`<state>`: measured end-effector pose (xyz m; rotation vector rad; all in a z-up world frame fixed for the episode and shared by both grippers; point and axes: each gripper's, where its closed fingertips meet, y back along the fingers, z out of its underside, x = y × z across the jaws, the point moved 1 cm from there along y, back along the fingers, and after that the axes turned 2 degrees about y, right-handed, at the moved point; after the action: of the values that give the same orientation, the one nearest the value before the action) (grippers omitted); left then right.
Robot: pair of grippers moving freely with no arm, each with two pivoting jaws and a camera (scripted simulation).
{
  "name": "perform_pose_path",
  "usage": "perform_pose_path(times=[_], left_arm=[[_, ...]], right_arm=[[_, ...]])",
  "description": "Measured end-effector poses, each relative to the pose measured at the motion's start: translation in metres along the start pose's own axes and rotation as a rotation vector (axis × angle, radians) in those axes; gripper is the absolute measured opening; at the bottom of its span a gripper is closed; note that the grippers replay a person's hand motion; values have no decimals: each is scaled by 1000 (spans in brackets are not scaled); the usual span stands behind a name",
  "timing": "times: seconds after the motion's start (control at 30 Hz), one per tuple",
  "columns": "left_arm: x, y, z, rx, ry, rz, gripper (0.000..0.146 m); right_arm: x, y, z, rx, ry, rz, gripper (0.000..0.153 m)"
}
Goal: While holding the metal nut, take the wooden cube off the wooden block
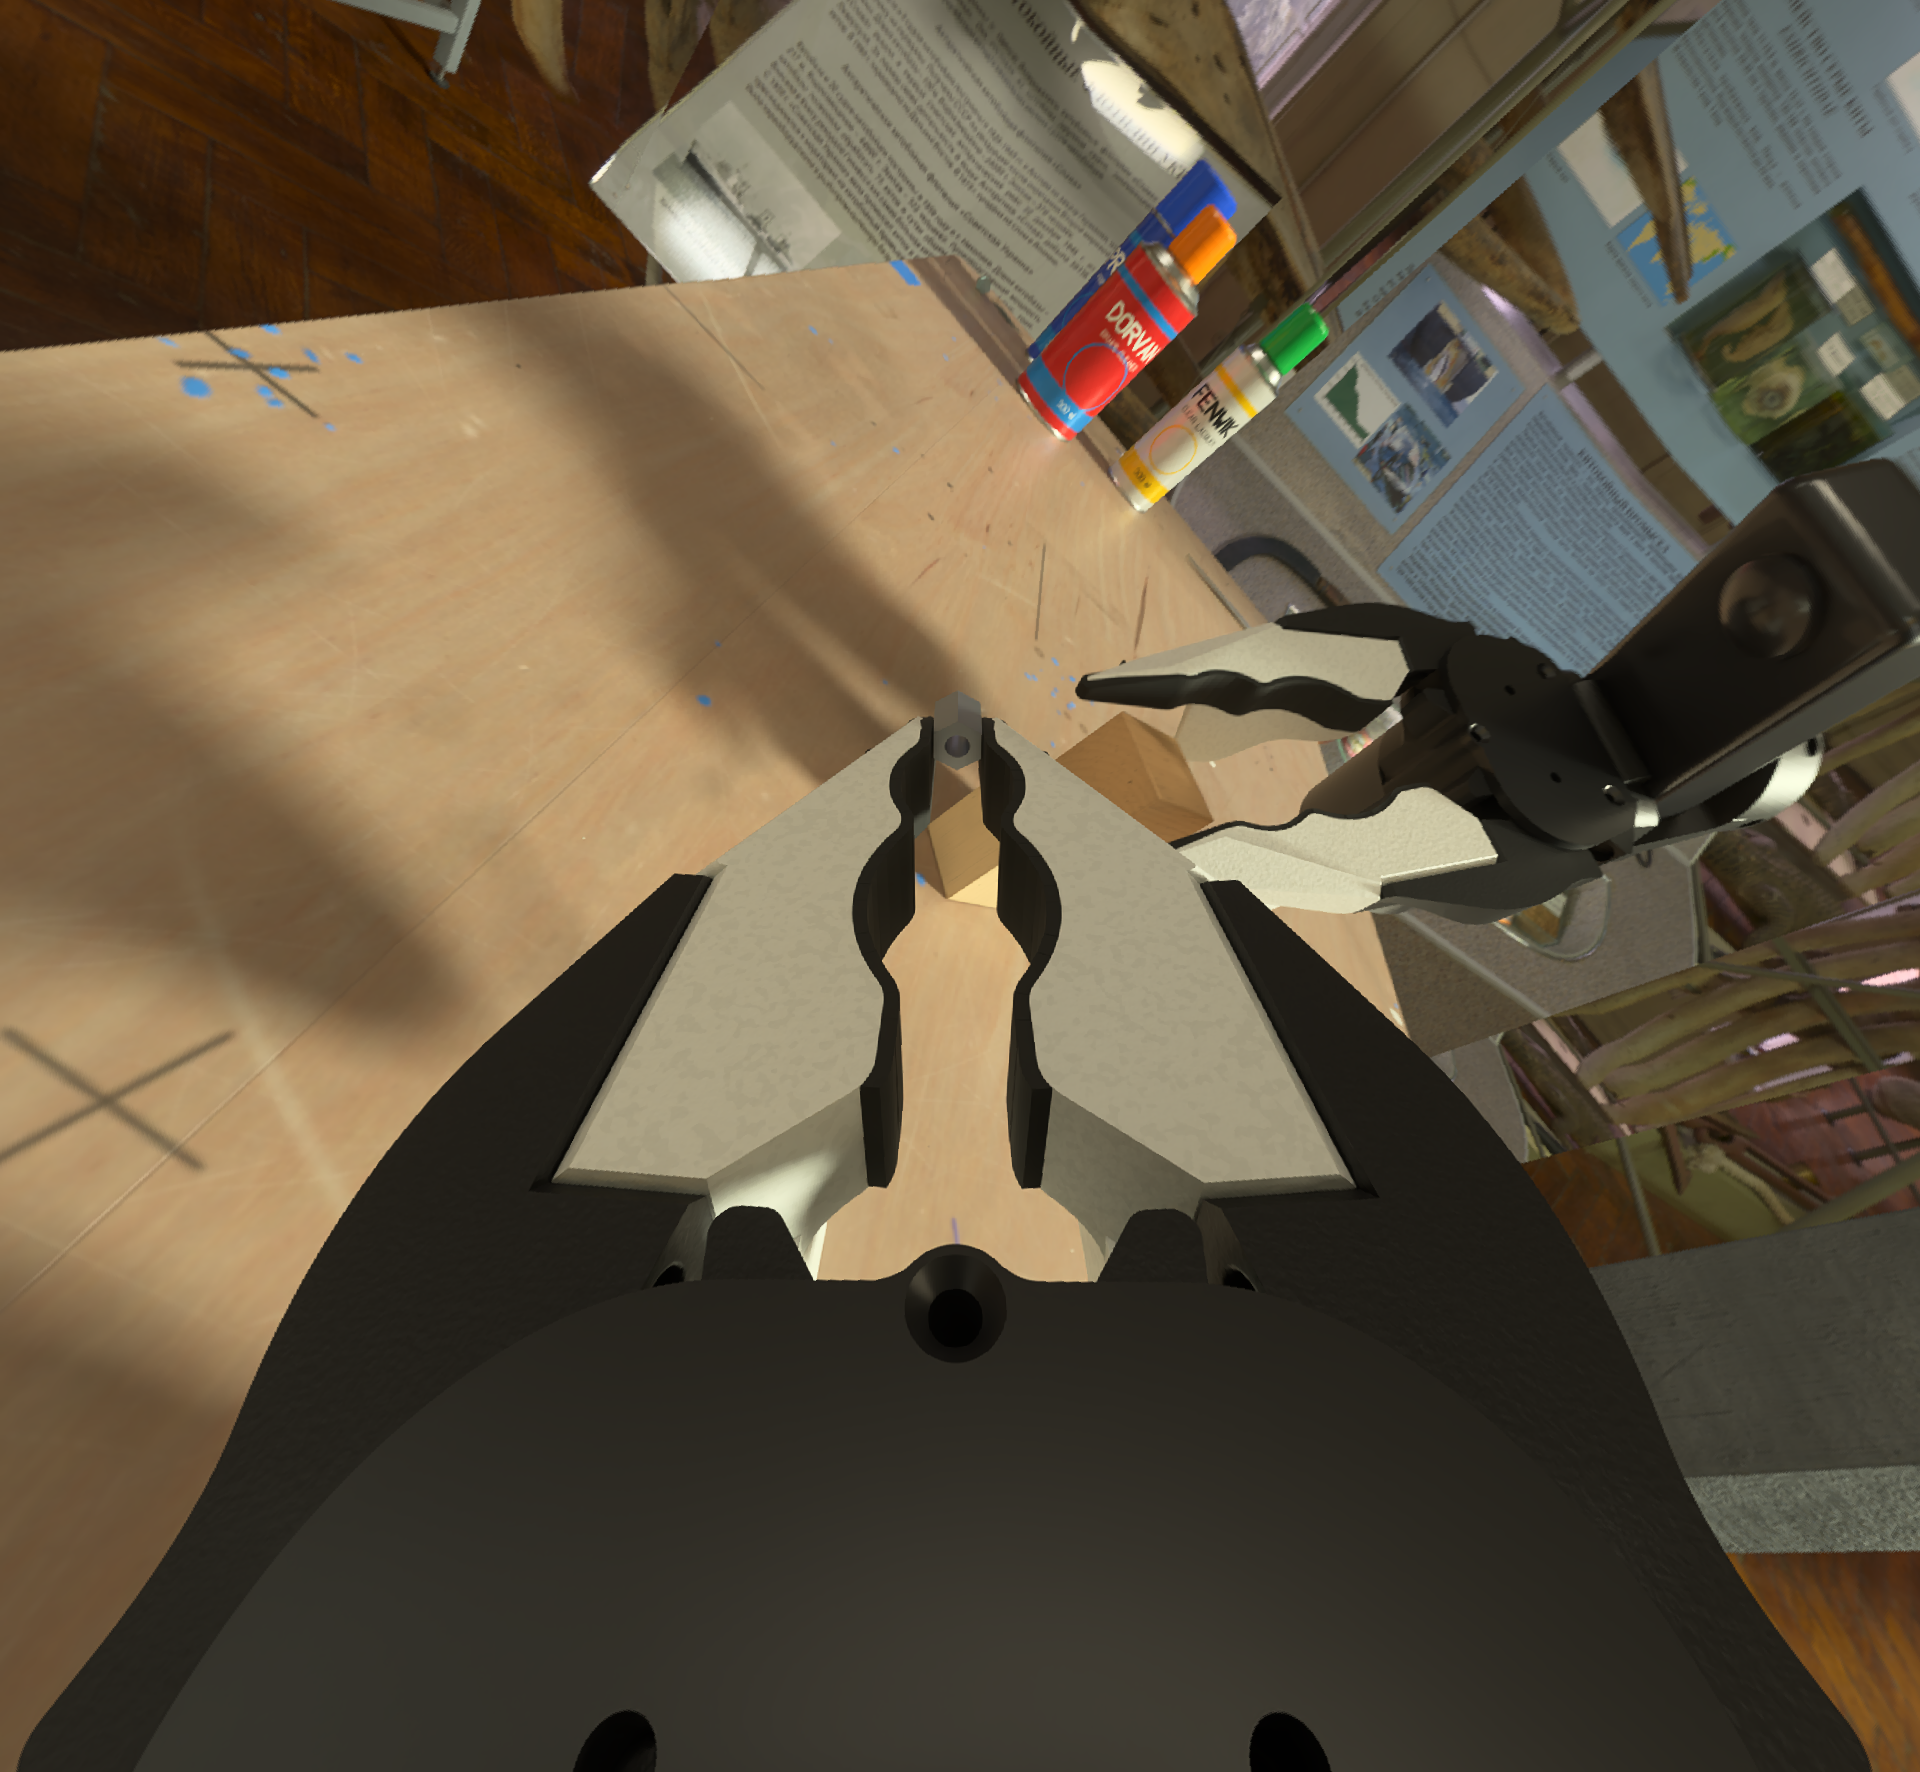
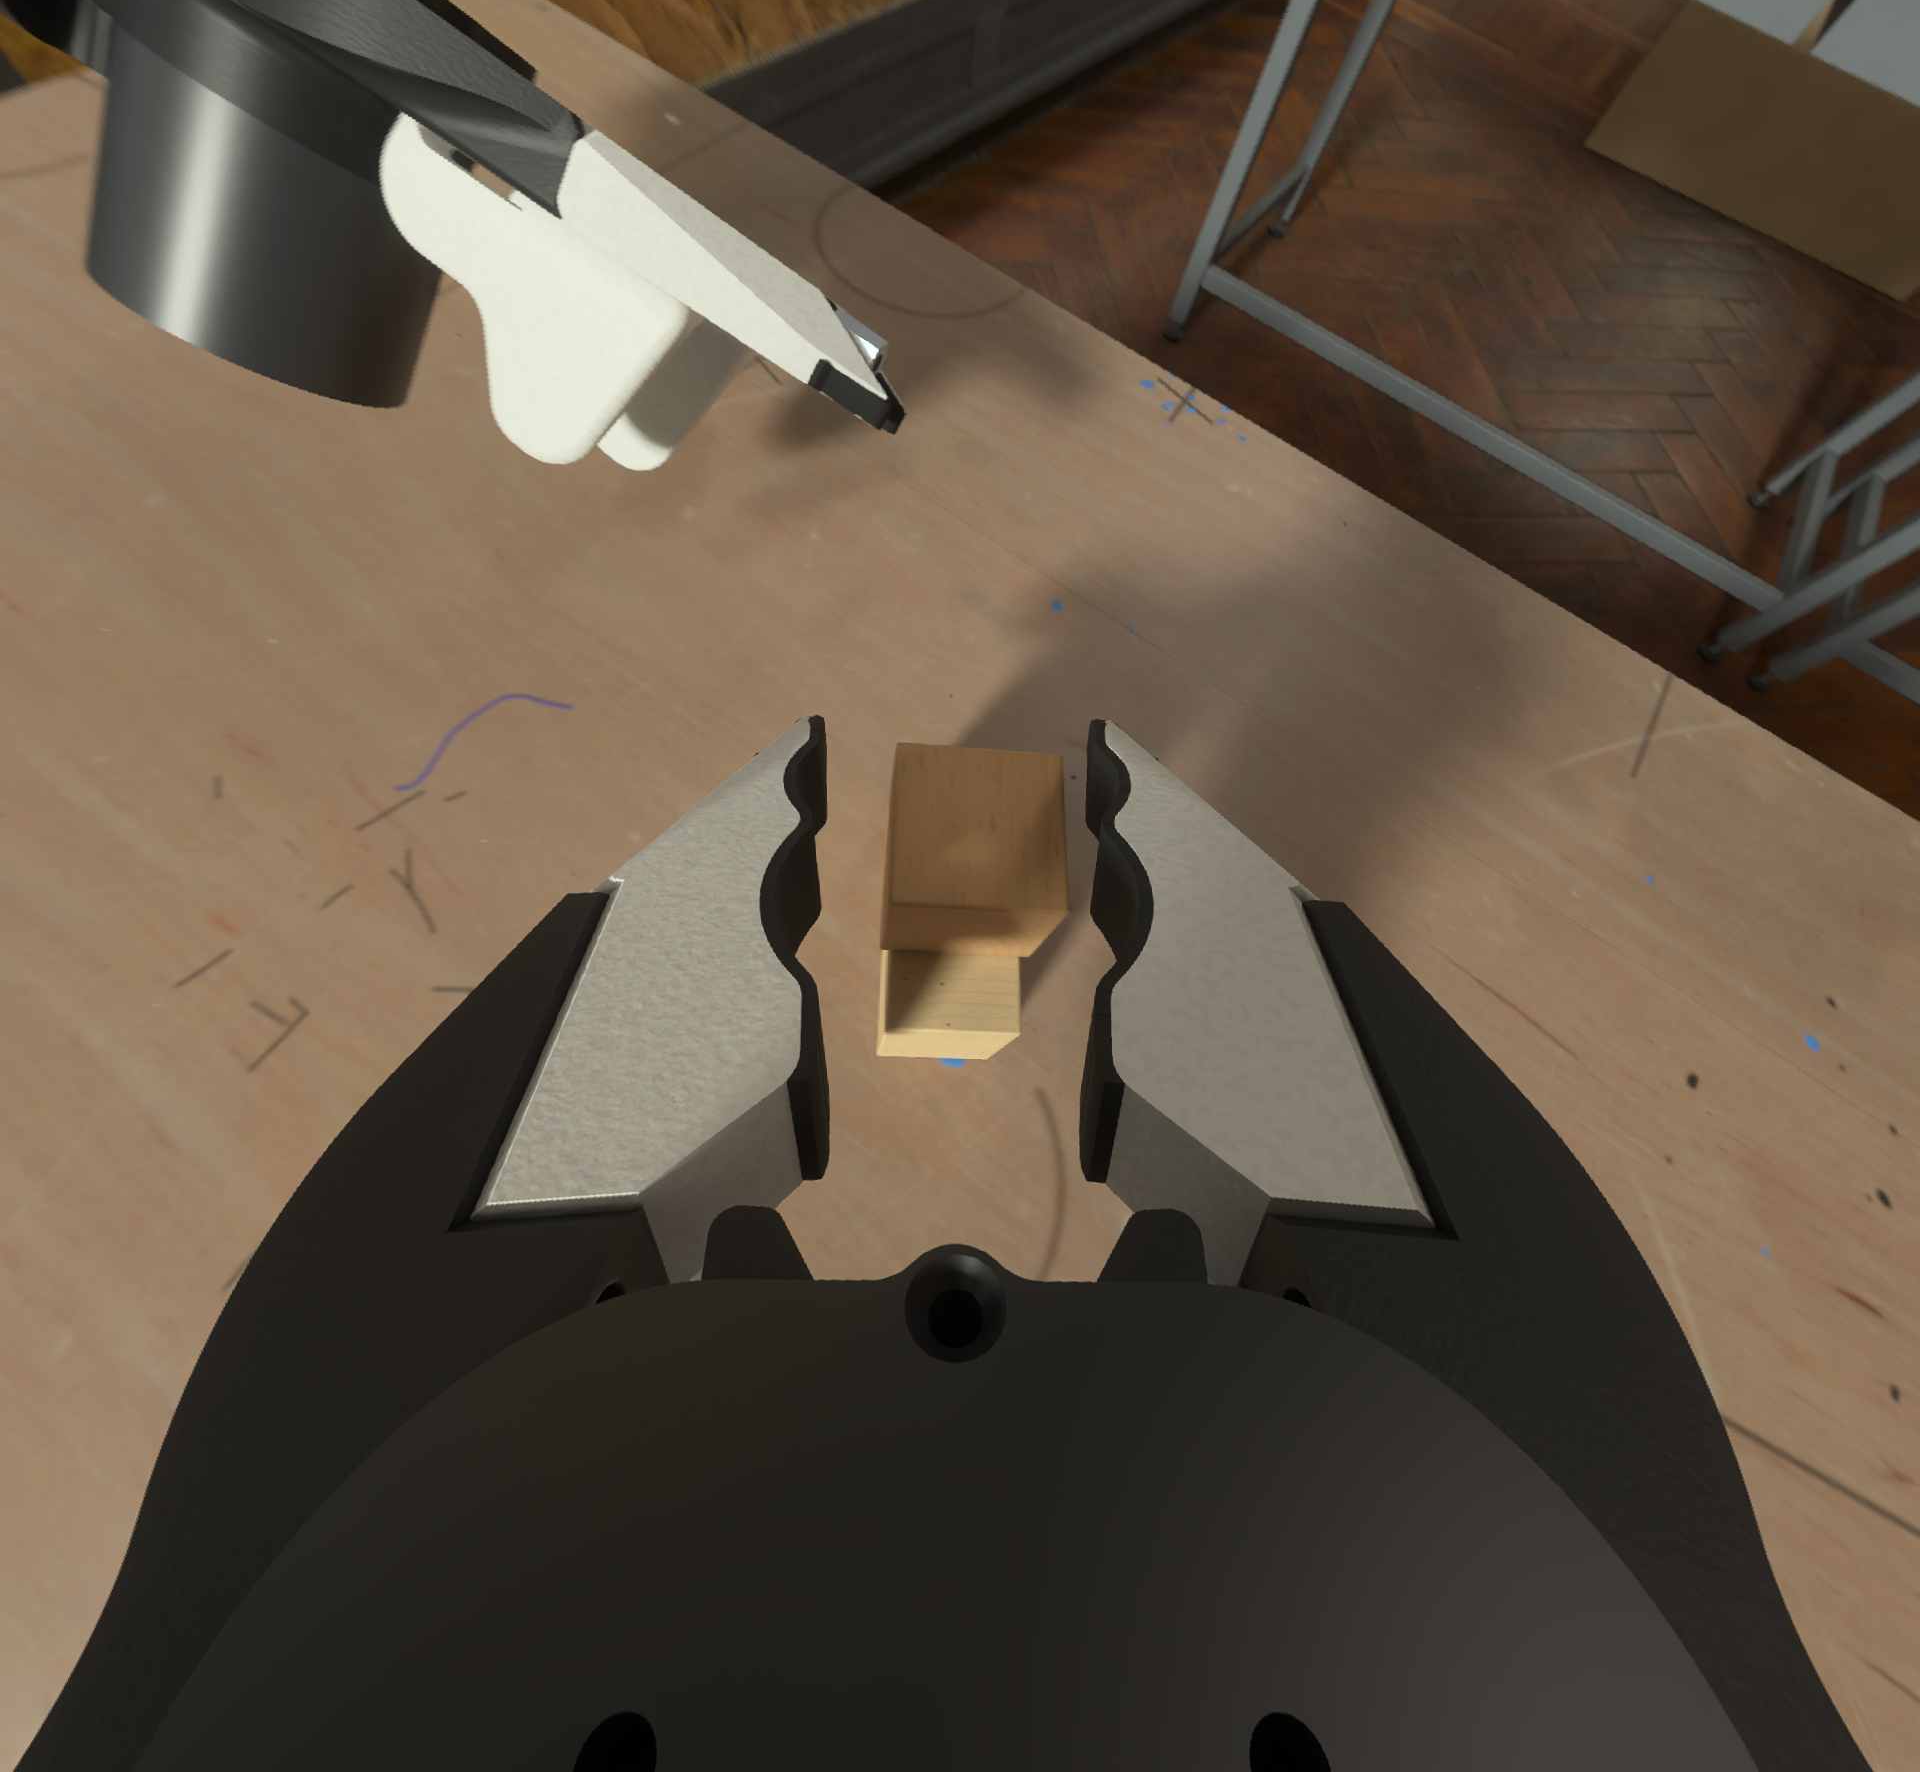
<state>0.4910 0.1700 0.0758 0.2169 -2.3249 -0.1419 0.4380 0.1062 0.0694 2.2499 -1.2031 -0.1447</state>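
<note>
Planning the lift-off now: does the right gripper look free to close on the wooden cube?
Probably yes. The right gripper is open, the wooden cube lies between its fingers, and the left gripper is off to the side.

Plywood tabletop (image 1: 436,642), scuffed, with blue paint specks, pencil crosses and scratch marks. Far edge of the table: red spray can (image 1: 1117,340) with orange cap, a blue-capped can (image 1: 1195,195) right behind it, mostly hidden. Just beside them a white-and-yellow can (image 1: 1205,429) with green cap. All three upright. Printed sheet (image 1: 914,112) with a photo beyond the table. Blue wall posters (image 1: 1538,517) on the right. Dark herringbone parquet floor (image 2: 1434,195). Grey metal table frame (image 2: 1351,164) standing on it, brown cardboard piece (image 2: 1766,133) underneath.
</note>
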Motion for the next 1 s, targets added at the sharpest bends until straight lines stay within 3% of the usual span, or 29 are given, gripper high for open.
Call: perform_pose_path(times=[1.0], left_arm=[[1,-9,12,-87,-3,43,8]], right_arm=[[-2,-3,16,20,-79,-71,47]])
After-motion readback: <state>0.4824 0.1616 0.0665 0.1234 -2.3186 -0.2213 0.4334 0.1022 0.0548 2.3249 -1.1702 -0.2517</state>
